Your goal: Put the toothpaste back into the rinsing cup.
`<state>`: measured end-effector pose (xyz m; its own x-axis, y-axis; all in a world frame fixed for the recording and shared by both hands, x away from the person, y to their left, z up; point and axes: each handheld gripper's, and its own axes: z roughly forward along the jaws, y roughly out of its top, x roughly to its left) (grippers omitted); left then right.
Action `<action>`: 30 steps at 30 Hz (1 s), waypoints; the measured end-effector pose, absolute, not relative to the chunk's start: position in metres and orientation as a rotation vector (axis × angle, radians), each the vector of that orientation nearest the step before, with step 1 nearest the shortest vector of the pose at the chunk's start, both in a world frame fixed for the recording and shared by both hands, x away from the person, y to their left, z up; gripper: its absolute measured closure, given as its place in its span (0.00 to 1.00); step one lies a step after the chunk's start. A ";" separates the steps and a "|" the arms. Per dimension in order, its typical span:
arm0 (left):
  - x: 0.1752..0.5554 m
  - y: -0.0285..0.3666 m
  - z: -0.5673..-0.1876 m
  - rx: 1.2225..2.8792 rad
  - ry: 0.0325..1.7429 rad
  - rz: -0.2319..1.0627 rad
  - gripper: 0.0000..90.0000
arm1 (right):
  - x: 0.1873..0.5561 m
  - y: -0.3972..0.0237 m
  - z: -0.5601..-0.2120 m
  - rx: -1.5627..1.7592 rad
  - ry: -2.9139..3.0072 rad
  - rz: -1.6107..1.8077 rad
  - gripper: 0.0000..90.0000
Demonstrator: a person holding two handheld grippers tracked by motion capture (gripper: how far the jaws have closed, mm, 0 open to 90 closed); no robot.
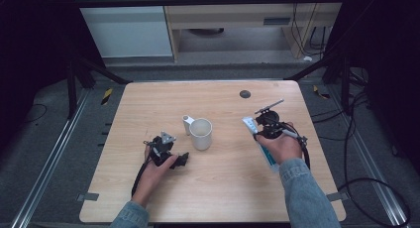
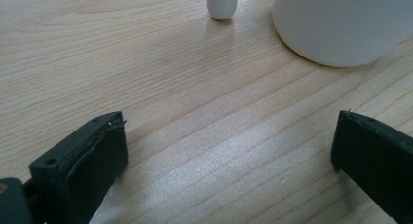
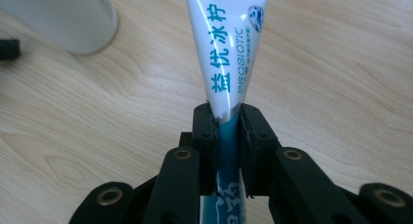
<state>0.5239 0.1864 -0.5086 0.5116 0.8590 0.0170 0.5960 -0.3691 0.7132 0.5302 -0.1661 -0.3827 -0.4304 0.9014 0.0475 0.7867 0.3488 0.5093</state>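
My right gripper (image 3: 228,121) is shut on a white and blue toothpaste tube (image 3: 226,48), its pads pinching the flat tail end while the printed body points away from me. In the high view the same tube (image 1: 265,153) runs slantwise under the right hand, held off the table at the right. A white mug (image 1: 201,134) stands near the table's middle with a slim white cylinder (image 1: 188,124) at its left side. My left gripper (image 1: 173,156) rests low on the wood to the mug's front left. Its jaws (image 2: 229,151) stand wide apart, with bare wood between them and the mug (image 2: 341,24) just ahead.
The wooden table (image 1: 213,198) has a small dark round spot (image 1: 244,94) near its far edge. Black frame bars and cables surround the table, with grey floor and rails on both sides. The slim cylinder's rounded end (image 2: 222,2) touches the wood ahead of the left jaws.
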 end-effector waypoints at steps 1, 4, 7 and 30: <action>0.524 0.186 -0.509 2.099 1.183 0.517 0.00 | 0.530 -0.166 -0.380 1.512 2.361 0.701 0.87; 0.524 0.186 -0.509 2.099 1.183 0.517 0.00 | 0.530 -0.167 -0.373 1.496 2.342 0.747 0.87; 0.524 0.186 -0.509 2.099 1.183 0.517 0.00 | 0.530 -0.165 -0.366 1.475 2.336 0.791 0.87; 0.524 0.186 -0.509 2.099 1.184 0.518 0.00 | 0.535 -0.155 -0.337 1.414 2.192 1.053 0.87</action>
<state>0.5240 0.1862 -0.5086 0.5109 0.8595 0.0180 0.5963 -0.3693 0.7128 0.5351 -0.1547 -0.3371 -0.4546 0.8833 0.1147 0.6417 0.2355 0.7299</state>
